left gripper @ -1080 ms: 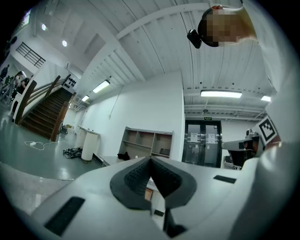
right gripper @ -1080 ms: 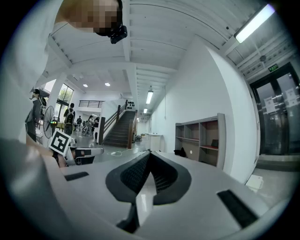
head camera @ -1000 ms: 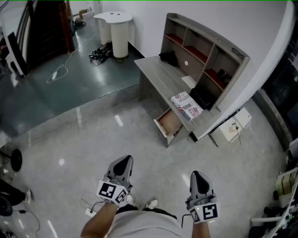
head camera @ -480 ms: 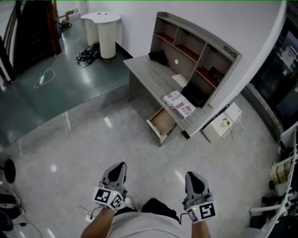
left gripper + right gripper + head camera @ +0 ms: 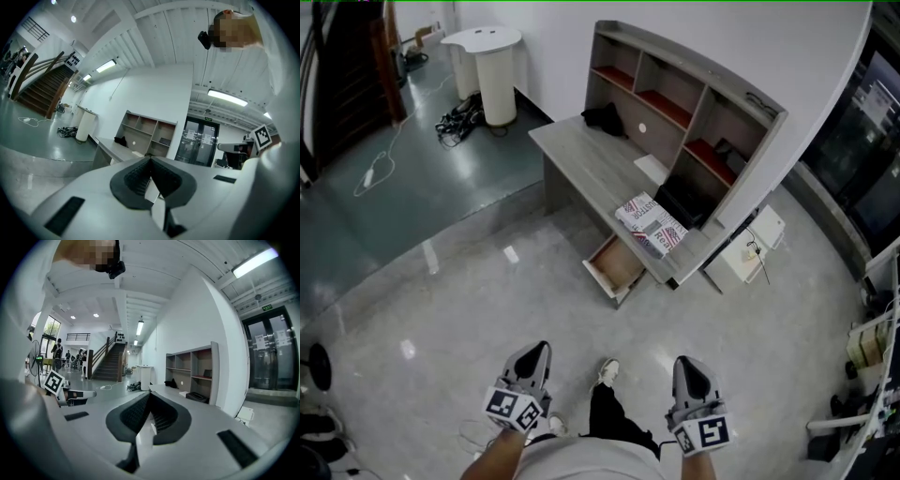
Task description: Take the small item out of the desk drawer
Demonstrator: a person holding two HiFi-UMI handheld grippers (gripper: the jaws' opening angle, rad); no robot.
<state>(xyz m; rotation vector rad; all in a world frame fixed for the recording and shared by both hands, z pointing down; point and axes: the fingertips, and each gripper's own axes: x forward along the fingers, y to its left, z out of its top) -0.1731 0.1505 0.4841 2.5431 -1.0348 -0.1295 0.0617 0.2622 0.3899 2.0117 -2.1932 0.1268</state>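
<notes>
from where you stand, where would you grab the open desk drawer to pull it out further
Grip the drawer by the top edge of its front panel, coming down from the open floor side. It stands pulled out from under the desk with that panel outermost, so its edge is probably free to pinch.

Bright even indoor light, ceiling strips (image 5: 227, 97) glowing, glare spots on glossy floor (image 5: 469, 300) — strong fisheye edges
</notes>
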